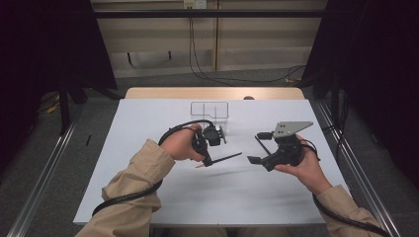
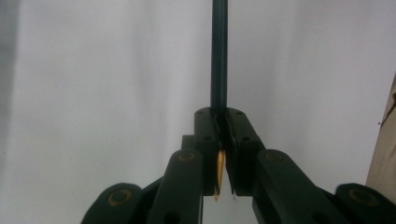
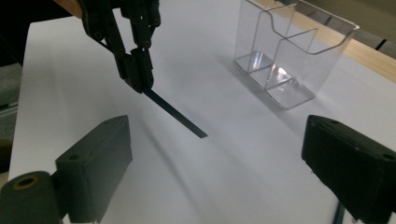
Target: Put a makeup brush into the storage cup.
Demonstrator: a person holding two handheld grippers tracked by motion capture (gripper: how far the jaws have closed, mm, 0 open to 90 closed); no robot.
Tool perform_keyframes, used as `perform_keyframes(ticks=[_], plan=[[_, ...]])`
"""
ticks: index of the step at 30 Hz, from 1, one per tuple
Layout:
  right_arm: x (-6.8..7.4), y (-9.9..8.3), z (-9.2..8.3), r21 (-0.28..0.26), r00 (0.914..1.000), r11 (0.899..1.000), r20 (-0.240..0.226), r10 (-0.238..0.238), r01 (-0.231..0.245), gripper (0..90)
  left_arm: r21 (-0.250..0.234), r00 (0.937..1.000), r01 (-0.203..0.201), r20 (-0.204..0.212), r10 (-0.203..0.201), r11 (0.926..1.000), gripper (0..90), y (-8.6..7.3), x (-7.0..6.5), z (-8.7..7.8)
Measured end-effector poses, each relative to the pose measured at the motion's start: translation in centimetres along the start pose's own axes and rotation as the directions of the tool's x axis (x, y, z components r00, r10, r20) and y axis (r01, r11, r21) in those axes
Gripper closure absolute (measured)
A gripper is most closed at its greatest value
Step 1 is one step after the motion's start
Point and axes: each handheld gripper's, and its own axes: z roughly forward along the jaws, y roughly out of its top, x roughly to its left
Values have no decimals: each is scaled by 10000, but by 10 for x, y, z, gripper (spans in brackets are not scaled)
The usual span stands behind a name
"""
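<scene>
My left gripper [image 1: 206, 160] [image 2: 222, 116] is shut on a dark, thin pencil [image 1: 225, 158] [image 2: 218, 56] near its sharpened end; the pale wooden tip sticks back between the jaws. In the right gripper view the left gripper [image 3: 137, 70] holds the pencil [image 3: 175, 114] slanting down over the white table [image 3: 224, 196], its blunt end toward me. My right gripper [image 1: 258, 147] [image 3: 224, 163] stands open to the right of the pencil, jaws wide apart with nothing between them. A clear plastic holder [image 1: 210, 111] [image 3: 285, 51] with two compartments stands empty behind the left gripper.
The white table [image 1: 148, 187] ends in a wooden strip [image 1: 212, 93] at the far side. Metal rails [image 1: 44, 173] run along the floor on both sides, and cables [image 1: 207, 74] lie on the floor beyond the table.
</scene>
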Motion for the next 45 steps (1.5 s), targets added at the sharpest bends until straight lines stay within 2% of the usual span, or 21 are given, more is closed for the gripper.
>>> perform_keyframes(ticks=[4, 6, 7, 9, 14, 15, 17, 19, 23, 25, 28, 29, 32, 33, 34, 38, 39, 40, 41, 43, 45], plan=[[2, 10, 5, 268, 9987, 9989, -348, -381, 391, 223, -48, 9997, -31, 227, 32, 10000, 844, 0, 0, -1], [2, 13, 8, 444, 9978, 9980, -514, -430, 452, 242, -3, 10000, -33, 32, 34, 10000, 844, 0, 0, 0], [2, 15, 9, 569, 9973, 9973, -600, -421, 456, 262, -78, 9999, 10, 152, -9, 10000, 844, 0, 0, 0], [2, 19, 13, 909, 9958, 9941, -751, -521, 589, 279, -80, 10000, 4, 96, -4, 10000, 844, 0, 0, 0], [1, 24, 23, 1808, 9901, 9774, -1068, -914, 1098, 373, -58, 9999, -64, 103, 65, 10000, 844, 2, 0, 0], [1, 25, 24, 1911, 9885, 9741, -1129, -1002, 1205, 387, -63, 9995, -75, 313, 77, 10000, 844, 2, 1, -1], [1, 27, 28, 2184, 9850, 9654, -1270, -1164, 1423, 393, -62, 9999, -87, 106, 88, 9999, 844, 3, 0, -1], [2, 29, 31, 2414, 9801, 9554, -1426, -1383, 1699, 446, -167, 9998, -101, 170, 103, 9998, 844, 3, 1, -1], [4, 32, 37, 2916, 9742, 9359, -1645, -1544, 1975, 458, -55, 9998, -164, 75, 164, 9999, 844, 4, 1, -2], [4, 33, 38, 2973, 9737, 9329, -1613, -1607, 2032, 460, -69, 9998, -175, 75, 176, 9998, 844, 5, 1, -2], [3, 34, 41, 2817, 9716, 9370, -1718, -1625, 2065, 488, -100, 9994, -144, 301, 147, 9998, 844, 5, 1, -2], [2, 35, 42, 2853, 9705, 9350, -1753, -1652, 2107, 489, -111, 9996, -212, 159, 214, 9997, 844, 6, 1, -2], [3, 35, 47, 3078, 9653, 9212, -1793, -1896, 2381, 520, -161, 9991, -249, 353, 255, 9996, 844, 7, 0, -3], [3, 35, 49, 3118, 9644, 9182, -1763, -1969, 2444, 525, -266, 9996, -263, 131, 266, 9993, 844, 7, -1, -2], [4, 35, 50, 3185, 9621, 9132, -1795, -2051, 2541, 531, -359, 9996, -248, 145, 253, 9990, 844, 7, -2, -3], [6, 35, 57, 3483, 9512, 8914, -2080, -2281, 2899, 571, -287, 9988, -298, 391, 309, 9991, 845, 7, -2, -4], [6, 35, 58, 3557, 9521, 8896, -2092, -2231, 2866, 600, -298, 9991, -318, 288, 327, 9990, 845, 7, -2, -5], [6, 35, 59, 3625, 9552, 8904, -2077, -2109, 2754, 611, -381, 9984, -211, 509, 230, 9991, 845, 7, -2, -5], [6, 35, 60, 3718, 9560, 8882, -2130, -2016, 2701, 613, -473, 9985, -303, 450, 325, 9984, 845, 7, -2, -5], [6, 34, 62, 3808, 9534, 8823, -2239, -2024, 2767, 665, -436, 9975, -388, 567, 412, 9983, 845, 7, -1, -6], [6, 34, 63, 3876, 9509, 8768, -2302, -2070, 2847, 702, -387, 9978, -459, 456, 477, 9982, 845, 7, -2, -6]])
